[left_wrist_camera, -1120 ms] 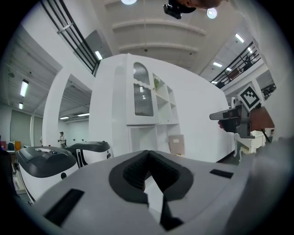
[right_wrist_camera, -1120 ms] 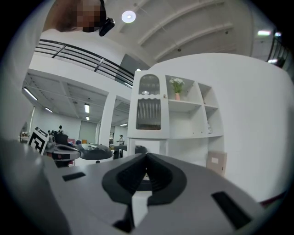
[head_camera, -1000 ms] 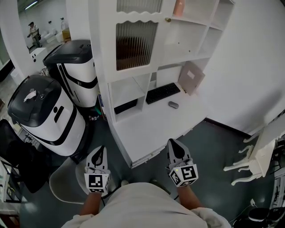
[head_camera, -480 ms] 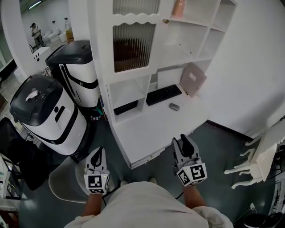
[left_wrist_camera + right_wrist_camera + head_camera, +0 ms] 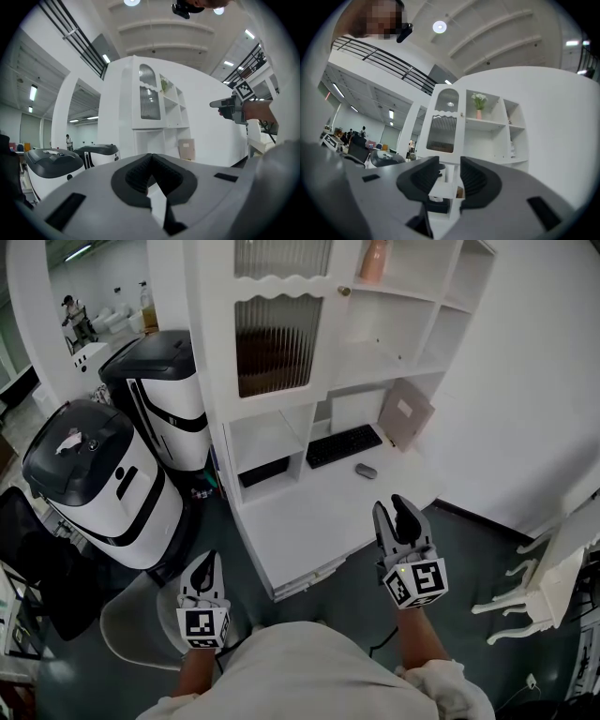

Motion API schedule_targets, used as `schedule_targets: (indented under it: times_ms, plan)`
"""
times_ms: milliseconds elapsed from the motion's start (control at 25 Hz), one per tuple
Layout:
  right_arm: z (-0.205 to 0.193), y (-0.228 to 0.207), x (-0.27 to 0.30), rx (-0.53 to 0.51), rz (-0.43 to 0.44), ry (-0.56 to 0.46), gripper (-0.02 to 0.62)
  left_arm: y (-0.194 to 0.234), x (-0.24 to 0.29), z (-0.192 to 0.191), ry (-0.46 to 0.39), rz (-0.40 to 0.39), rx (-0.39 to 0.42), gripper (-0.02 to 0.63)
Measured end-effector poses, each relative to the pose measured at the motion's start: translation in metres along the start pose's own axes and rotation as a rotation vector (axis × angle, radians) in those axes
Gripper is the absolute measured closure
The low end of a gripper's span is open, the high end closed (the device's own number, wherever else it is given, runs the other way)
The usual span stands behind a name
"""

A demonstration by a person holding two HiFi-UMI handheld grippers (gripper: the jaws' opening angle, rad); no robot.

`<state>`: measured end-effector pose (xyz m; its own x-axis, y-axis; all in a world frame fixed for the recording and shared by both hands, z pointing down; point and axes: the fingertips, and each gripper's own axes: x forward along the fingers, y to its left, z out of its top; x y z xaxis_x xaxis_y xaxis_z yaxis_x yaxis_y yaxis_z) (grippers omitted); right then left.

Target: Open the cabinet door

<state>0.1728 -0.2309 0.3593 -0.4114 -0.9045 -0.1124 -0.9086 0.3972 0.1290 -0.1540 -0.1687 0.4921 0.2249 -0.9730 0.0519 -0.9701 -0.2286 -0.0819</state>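
The left tongs (image 5: 207,561) hang just off the bench's (image 5: 300,521) front left corner, clenched on nothing. The right tongs (image 5: 400,509), at the bench's front edge, have just been opening and stand partly apart, with nothing between them. Farther off, above the bench's back edge, the cabinet door (image 5: 278,341) with ribbed glass is closed. Both tongs are well apart from its knob (image 5: 344,291).

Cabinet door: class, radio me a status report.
Left gripper shut, empty. Right gripper: jaws just opened, nothing between. White ribbed-glass cabinet door shut, untouched. Nothing blocks it.
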Motion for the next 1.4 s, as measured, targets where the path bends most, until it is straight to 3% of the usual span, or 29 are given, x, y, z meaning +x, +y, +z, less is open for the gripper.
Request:
schedule_targets:
  times_ms: [680, 1400]
  plan:
    - [0.090, -0.026, 0.098, -0.223, 0.066, -0.113, 0.462, 0.003, -0.010, -0.007, 0.009, 0.037, -0.020, 0.606]
    - [0.155, -0.030, 0.185, -0.337, 0.110, -0.172, 0.465, 0.014, -0.020, -0.013, 0.022, 0.105, -0.037, 0.606]
